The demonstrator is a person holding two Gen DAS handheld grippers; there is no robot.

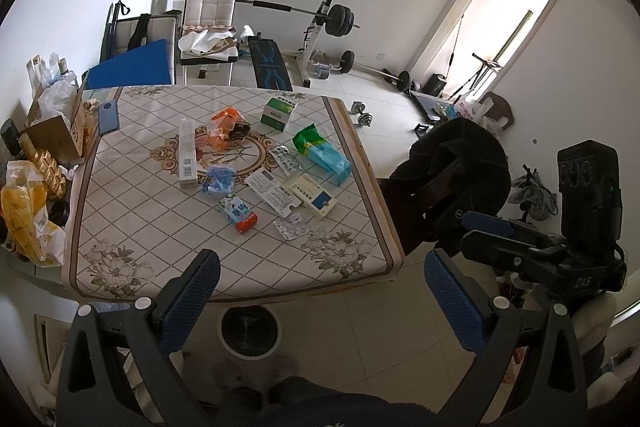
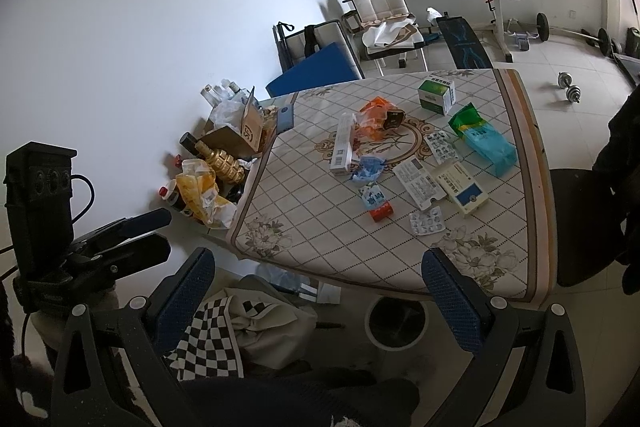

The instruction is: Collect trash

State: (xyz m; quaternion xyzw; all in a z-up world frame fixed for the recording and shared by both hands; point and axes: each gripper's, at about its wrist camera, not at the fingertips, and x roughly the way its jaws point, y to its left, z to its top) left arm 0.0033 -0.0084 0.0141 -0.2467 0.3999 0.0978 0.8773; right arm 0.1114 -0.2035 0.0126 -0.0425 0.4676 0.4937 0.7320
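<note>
Above the table [image 1: 360,163], both grippers [image 1: 320,291] [image 2: 316,291] hang spread and empty; flat blister packs [image 1: 291,228] could slip when pinched

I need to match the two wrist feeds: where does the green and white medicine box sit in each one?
Left wrist: green and white box stands near the table's far edge, just right of centre.
Right wrist: the same box is upper right of centre, near the far right corner of the table.
Shared landmark: the orange bag lies just left of it in both views.
</note>
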